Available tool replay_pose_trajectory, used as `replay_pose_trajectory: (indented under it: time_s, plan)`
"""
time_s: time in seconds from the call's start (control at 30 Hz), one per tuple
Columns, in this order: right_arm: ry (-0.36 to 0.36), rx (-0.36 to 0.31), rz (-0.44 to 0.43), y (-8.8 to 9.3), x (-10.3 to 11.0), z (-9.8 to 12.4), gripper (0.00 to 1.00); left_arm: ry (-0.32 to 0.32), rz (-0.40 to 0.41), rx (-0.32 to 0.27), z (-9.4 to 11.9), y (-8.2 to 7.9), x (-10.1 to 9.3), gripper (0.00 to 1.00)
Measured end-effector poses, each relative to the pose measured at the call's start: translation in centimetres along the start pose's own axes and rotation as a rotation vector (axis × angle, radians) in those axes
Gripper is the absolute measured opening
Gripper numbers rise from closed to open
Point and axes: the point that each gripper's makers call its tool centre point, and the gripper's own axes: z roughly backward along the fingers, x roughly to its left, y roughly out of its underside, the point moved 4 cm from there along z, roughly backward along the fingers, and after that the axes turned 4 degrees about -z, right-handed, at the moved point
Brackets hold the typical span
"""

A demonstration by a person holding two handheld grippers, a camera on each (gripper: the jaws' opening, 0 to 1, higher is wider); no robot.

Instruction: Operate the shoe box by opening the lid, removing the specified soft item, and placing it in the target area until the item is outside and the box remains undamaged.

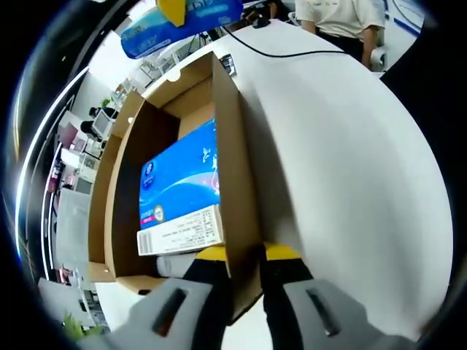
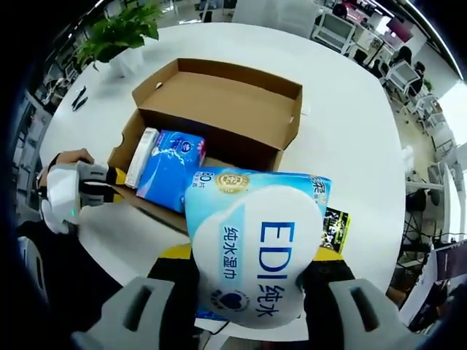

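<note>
Left gripper [image 1: 244, 266]: jaws closed on the near side wall of the open brown cardboard shoe box [image 1: 233, 182], one yellow-tipped jaw inside, one outside. Ahead of it inside the box lies a blue rectangular tissue pack [image 1: 182, 186] with a white barcode label.

Right gripper [image 2: 252, 270]: clamped on the soft blue-and-white wet-wipes pack [image 2: 255, 248], held raised, outside the box. Beyond it stands the box with its lid [image 2: 226, 98] hinged back, on the round white table [image 2: 350, 131]. A green potted plant [image 2: 117, 33] sits at the far left.

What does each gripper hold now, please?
Left gripper: shut on the box wall.
Right gripper: shut on the wipes pack.
</note>
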Motion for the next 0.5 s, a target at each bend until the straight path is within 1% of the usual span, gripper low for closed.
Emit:
replay_pose_trajectory:
  time_s: [0.17, 0.5]
  plan:
    - [0.015, 0.004, -0.008, 0.8, -1.0, 0.2, 0.57, -0.001, 0.001, 0.001, 0.0, 0.1, 0.1, 0.13]
    - [0.018, 0.0, -0.034, 2.1, -2.2, 0.6, 0.57, -0.005, 0.002, 0.002, -0.1, 0.3, 0.2, 0.13]
